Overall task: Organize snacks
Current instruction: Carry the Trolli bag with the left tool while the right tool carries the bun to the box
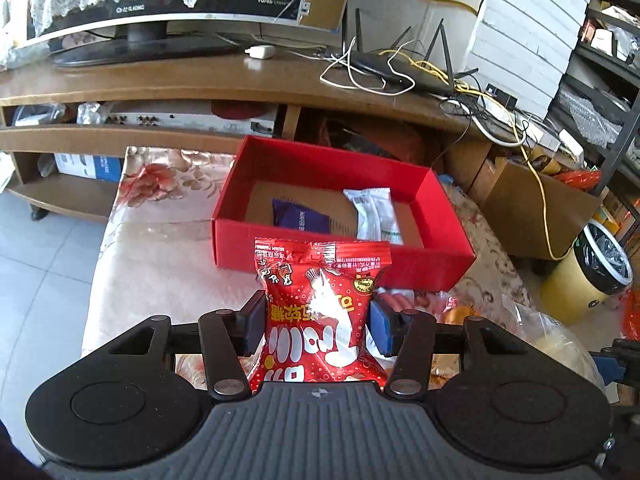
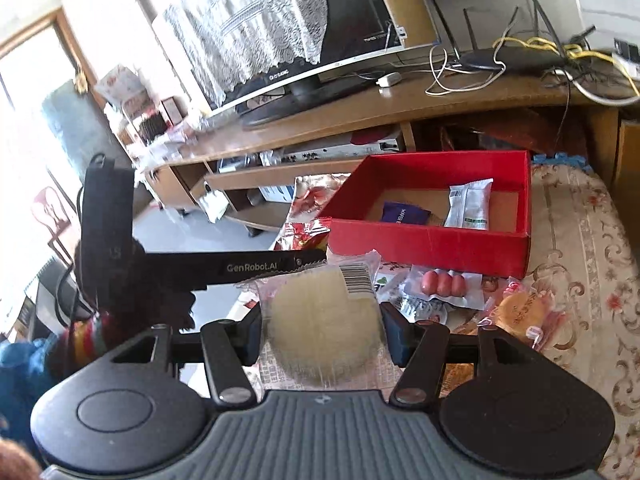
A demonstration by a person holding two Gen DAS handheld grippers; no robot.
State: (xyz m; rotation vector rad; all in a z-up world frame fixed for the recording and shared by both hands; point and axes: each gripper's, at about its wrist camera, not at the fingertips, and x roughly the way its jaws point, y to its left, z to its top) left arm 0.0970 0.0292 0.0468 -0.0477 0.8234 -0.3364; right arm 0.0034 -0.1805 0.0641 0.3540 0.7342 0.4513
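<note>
My left gripper (image 1: 316,320) is shut on a red snack bag (image 1: 320,300) and holds it above the table, just in front of the red box (image 1: 340,256). The box holds a purple packet (image 1: 298,216) and a white packet (image 1: 374,214). My right gripper (image 2: 322,326) is shut on a clear-wrapped pale round cake (image 2: 320,320), held near the red box (image 2: 432,246), which also shows the purple packet (image 2: 402,214) and white packet (image 2: 470,204). The left gripper's body (image 2: 200,268) shows at left in the right wrist view.
Sausages (image 2: 442,284) and an orange pastry packet (image 2: 520,314) lie on the floral tablecloth (image 2: 580,280) before the box. A TV stand (image 1: 200,80) with a monitor, router and cables stands behind. A bin (image 1: 600,272) stands at the right.
</note>
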